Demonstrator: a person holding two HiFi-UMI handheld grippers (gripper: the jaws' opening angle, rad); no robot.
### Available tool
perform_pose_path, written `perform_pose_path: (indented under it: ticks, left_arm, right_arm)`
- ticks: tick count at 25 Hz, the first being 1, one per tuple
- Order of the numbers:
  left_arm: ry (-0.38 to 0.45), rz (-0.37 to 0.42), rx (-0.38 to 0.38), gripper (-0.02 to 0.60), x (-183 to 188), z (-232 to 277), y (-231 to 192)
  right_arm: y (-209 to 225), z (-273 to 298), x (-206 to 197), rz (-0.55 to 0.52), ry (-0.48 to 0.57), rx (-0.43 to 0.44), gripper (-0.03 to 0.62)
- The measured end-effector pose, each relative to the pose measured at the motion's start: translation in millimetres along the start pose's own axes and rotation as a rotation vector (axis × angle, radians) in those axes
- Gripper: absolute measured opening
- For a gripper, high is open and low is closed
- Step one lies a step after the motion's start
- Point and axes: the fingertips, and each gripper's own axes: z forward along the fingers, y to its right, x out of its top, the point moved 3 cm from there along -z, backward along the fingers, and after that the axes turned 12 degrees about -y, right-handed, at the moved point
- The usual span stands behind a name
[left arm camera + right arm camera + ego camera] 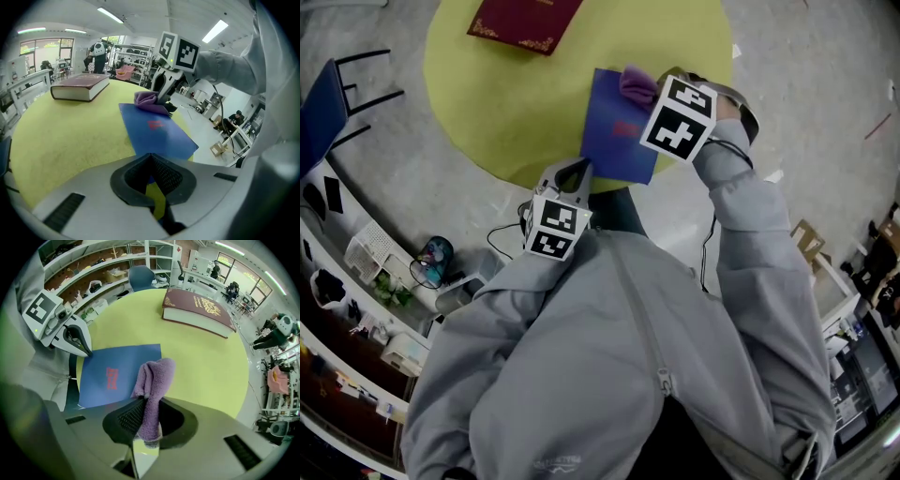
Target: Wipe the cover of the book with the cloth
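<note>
Blue book [619, 122] lies at the yellow table's [506, 103] near edge. My left gripper [151, 157] pinches its near corner, jaws closed. My right gripper [151, 404] clamps the purple cloth [152, 380] at the cover's far edge. I judge most of the wiping remains.

**Two books on one surface, a hand-held gripper at each end of the nearer one**

The thin book [614, 131] lies flat on the surface [487, 103], at the side closest to the person, and its near end reaches the rim. The thick book [525, 21] lies well apart from it, at the far side of the surface and to the left. The cloth [636, 82] sits between the jaws of the right hand-held gripper [151, 408] and rests on the far end of the thin book, toward its right. The left hand-held gripper [574, 172] is at the thin book's near left corner, its jaws together.
</note>
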Motion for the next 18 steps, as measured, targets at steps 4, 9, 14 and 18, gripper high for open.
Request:
perform_pose_path:
  ticks: [4,9,14,18]
  left_arm:
    - [-0.002,0.002,0.000,0.017,-0.5,0.5,0.3]
    - [-0.009,0.009,-0.008,0.017,-1.2,0.6,0.7]
    - [-0.014,0.020,-0.013,0.017,-0.8,1.4,1.9]
    - [-0.016,0.025,-0.012,0.017,-0.9,0.5,2.5]
  right_arm:
    - [-1.3,4.4,-23.0,0.031,-0.042,0.000,0.084]
    - [-4.3,6.7,-49.3,0.077,-0.090,0.004,0.084]
    - [-7.4,3.6,-75.3,0.123,-0.130,0.001,0.084]
    - [-10.1,-3.5,-91.1,0.164,-0.142,0.000,0.084]
